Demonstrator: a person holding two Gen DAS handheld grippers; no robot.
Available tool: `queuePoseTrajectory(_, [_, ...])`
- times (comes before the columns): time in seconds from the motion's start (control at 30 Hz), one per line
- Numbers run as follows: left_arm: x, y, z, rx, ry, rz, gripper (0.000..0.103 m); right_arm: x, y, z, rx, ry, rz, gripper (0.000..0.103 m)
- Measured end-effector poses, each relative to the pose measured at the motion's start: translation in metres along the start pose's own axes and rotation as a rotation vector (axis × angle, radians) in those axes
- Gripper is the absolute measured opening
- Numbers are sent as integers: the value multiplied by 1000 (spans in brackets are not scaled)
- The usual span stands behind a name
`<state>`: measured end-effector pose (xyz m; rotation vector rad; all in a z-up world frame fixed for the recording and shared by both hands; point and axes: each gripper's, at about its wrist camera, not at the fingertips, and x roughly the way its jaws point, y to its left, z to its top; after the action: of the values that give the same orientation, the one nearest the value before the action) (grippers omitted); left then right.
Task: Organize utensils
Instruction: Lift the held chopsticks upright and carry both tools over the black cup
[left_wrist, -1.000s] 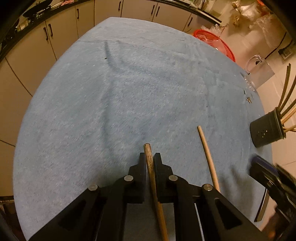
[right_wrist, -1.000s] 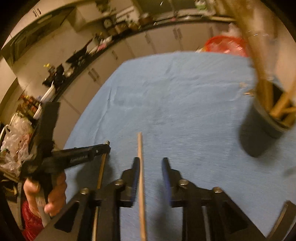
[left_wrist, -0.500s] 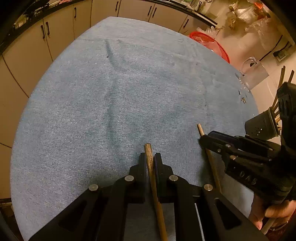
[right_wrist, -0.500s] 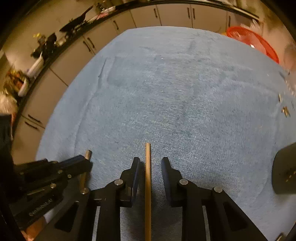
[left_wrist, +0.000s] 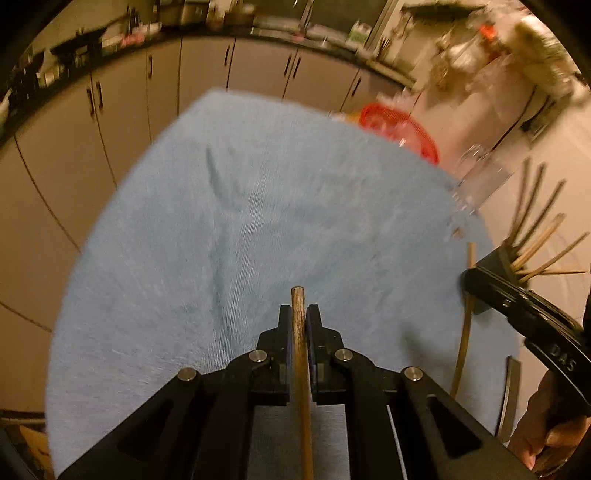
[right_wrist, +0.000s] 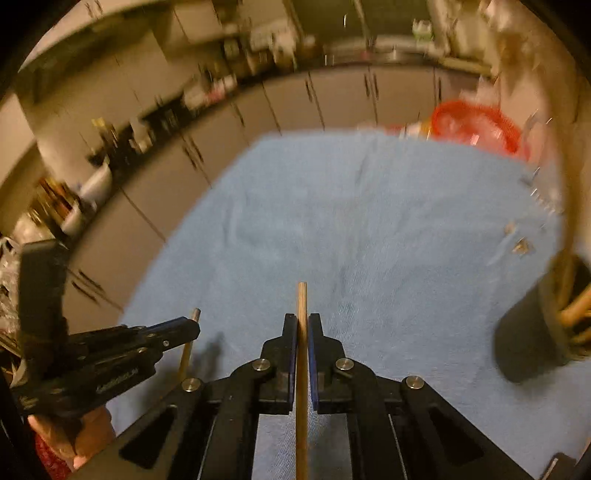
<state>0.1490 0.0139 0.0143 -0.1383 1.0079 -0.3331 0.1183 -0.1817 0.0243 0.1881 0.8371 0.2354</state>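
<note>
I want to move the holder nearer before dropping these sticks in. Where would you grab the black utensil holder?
Both grippers are shut on a chopstick now, so one must be freed first. Then take the black utensil holder by its bare lower wall, coming in level from the side. It stands upright, and chopsticks fan out of its mouth, which probably blocks a grip from above or on the rim.

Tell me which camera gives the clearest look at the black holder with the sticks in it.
The left wrist view: the black holder is partly hidden behind the right gripper, yet its sticks fan out sharply. The right wrist view shows the holder closer but blurred, cut by the frame edge.
</note>
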Motion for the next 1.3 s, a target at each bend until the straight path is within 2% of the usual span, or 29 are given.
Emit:
queuePoseTrajectory(0.17, [-51,-12,2,30,-107,-16,7,-68,12,-8,-32,-213,-11,6])
queuePoseTrajectory(0.37, [-92,-30,-6,75,-216,-12,7,-111,26,-13,-28,-355,-26,6])
queuePoseTrajectory(0.6, [-113,-52,-8,118,-274,-10,7,-137,17,-28,-3,-397,-19,6])
queuePoseTrajectory(1.3, [-125,-85,-11,166,-291,-35,7,-185,-21,-47,77,-509,-65,6])
